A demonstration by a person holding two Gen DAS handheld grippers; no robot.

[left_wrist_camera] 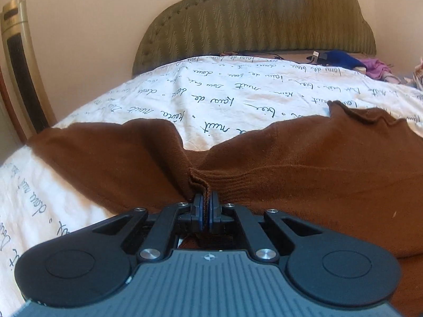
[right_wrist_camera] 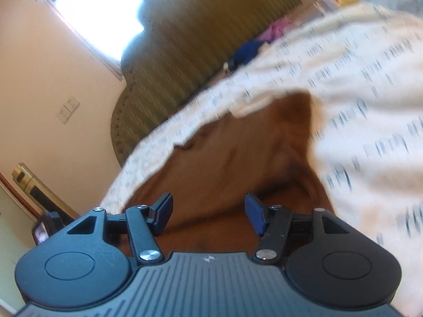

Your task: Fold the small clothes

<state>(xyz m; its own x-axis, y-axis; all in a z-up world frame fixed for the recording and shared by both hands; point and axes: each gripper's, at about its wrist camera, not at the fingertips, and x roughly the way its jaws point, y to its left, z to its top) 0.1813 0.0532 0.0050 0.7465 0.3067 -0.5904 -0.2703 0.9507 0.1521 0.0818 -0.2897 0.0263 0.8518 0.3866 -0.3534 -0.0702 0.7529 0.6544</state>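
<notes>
A brown knit garment (left_wrist_camera: 304, 163) lies spread on a bed with a white script-printed cover (left_wrist_camera: 238, 89). My left gripper (left_wrist_camera: 207, 202) is shut on a ribbed hem edge of the brown garment, low over the bed. In the blurred, tilted right wrist view my right gripper (right_wrist_camera: 208, 212) is open and empty, just above the same brown garment (right_wrist_camera: 238, 153), with the fingers wide apart.
An olive padded headboard (left_wrist_camera: 259, 23) stands at the bed's far end. Blue and pink clothes (left_wrist_camera: 354, 62) lie near it at the right. A beige tower appliance (left_wrist_camera: 23, 71) stands by the wall at the left. A bright window (right_wrist_camera: 105, 8) is beyond the headboard.
</notes>
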